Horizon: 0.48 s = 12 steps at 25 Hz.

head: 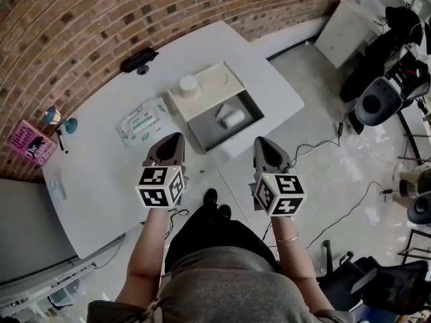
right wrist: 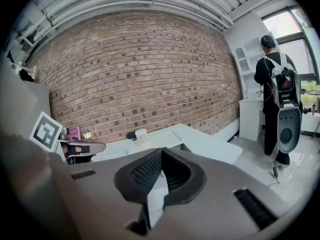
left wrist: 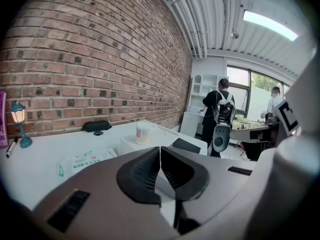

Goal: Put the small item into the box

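The left claw (head: 176, 137) and right claw (head: 262, 143) are pressed together, empty, near the open box (head: 214, 133), where the small white item (head: 232, 118) already lies. A retreat clear of the box is judged best. The white tabletop (head: 101, 173) is set against a brick wall (head: 67, 32), with cables on the floor (head: 330, 173).

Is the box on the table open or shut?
Open: the head view looks straight into the box, showing its grey inside with a small white item lying in it.
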Each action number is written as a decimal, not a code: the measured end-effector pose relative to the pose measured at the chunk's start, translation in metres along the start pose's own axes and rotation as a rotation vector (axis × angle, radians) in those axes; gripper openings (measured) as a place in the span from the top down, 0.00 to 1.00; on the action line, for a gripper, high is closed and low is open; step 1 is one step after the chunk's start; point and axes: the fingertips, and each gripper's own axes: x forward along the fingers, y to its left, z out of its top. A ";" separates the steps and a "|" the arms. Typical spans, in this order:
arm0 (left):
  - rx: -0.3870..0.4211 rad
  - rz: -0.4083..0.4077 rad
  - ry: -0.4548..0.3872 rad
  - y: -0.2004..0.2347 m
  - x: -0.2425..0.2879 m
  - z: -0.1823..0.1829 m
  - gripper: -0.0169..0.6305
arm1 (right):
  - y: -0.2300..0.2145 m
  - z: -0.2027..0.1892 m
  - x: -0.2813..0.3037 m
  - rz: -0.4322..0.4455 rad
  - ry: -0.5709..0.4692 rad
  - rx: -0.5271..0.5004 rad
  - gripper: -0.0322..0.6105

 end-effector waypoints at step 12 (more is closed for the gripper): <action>0.010 -0.006 -0.009 -0.006 -0.001 0.002 0.94 | 0.003 -0.003 -0.002 0.013 0.016 -0.009 0.95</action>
